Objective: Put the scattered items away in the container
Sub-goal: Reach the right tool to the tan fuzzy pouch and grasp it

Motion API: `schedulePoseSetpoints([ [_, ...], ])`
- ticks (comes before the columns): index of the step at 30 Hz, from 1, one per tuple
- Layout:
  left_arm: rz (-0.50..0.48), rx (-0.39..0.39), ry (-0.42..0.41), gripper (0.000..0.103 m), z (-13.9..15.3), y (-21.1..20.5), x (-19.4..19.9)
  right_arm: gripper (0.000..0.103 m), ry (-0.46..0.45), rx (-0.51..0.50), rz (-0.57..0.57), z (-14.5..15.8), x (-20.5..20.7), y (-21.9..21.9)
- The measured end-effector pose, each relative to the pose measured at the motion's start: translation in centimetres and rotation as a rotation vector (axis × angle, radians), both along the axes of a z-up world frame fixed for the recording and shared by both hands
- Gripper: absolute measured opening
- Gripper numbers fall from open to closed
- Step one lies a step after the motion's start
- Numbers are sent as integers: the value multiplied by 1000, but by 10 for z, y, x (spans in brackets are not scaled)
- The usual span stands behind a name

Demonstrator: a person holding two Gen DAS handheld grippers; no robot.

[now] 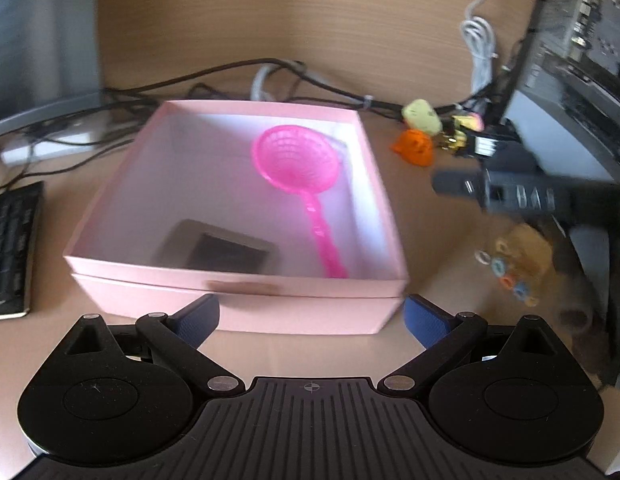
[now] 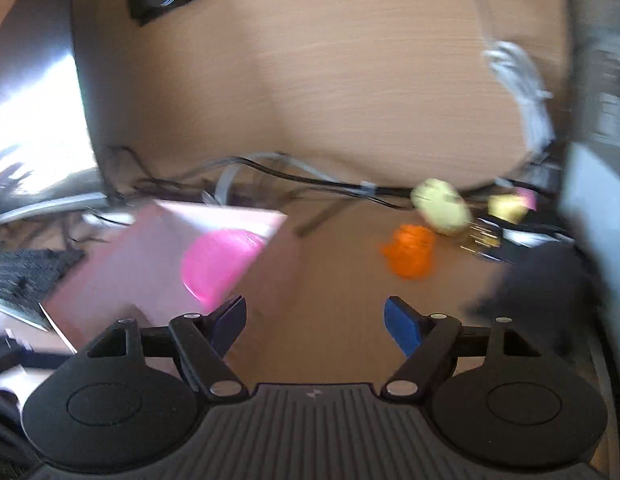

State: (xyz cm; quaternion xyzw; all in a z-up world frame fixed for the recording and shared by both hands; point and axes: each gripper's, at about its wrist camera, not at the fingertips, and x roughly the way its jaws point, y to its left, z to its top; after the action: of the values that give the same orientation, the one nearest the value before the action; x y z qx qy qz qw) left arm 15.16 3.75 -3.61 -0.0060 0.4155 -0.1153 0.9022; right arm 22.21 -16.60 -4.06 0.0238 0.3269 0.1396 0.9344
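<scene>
Pink box [image 1: 237, 304] holds the strainer [image 1: 295, 160]; loose toys lie off to its right, nearer the right tongs [image 2: 314, 320].

On the worktop [image 2: 342, 264], the box sits just ahead of the left tongs [image 1: 312, 314], which gape wide and hold nothing. The right tongs, also wide and empty, face the orange toy [image 2: 410, 250], ahead and slightly right; it is squat, with no clear long axis. The yellow toy [image 2: 442, 204] lies just beyond it, by the cables [image 2: 310, 180].
</scene>
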Motion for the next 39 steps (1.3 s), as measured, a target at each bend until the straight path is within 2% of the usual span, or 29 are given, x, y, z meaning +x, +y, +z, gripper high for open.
schedulePoseSetpoints([
  [3, -6, -3, 20, 102, -2, -8, 4, 77, 24, -50, -49, -11, -12, -16],
  [8, -58, -26, 39, 102, -7, -17, 2, 77, 116, -28, -117, -34, -27, -41],
  [16, -101, -46, 33, 102, -9, -25, -1, 78, 119, -13, -107, -38, -59, -34],
  [20, -99, -62, 38, 102, -12, -27, -1, 81, 119, -26, -62, -36, -85, -24],
  [24, -116, -75, 41, 102, -14, -32, 1, 87, 96, -107, 28, -37, -109, -2],
  [29, -134, -67, 11, 102, -8, -31, -10, 89, 89, -141, 139, -37, -121, 19],
  [33, -94, -42, 8, 102, -5, -8, -28, 89, 87, -132, 170, -30, -119, 22],
  [35, -42, -25, 19, 102, -8, 8, -36, 89, 61, -134, 160, -24, -116, 21],
  [39, 78, -38, 69, 102, -19, 39, -50, 89, 5, -165, 155, -15, -101, 29],
])
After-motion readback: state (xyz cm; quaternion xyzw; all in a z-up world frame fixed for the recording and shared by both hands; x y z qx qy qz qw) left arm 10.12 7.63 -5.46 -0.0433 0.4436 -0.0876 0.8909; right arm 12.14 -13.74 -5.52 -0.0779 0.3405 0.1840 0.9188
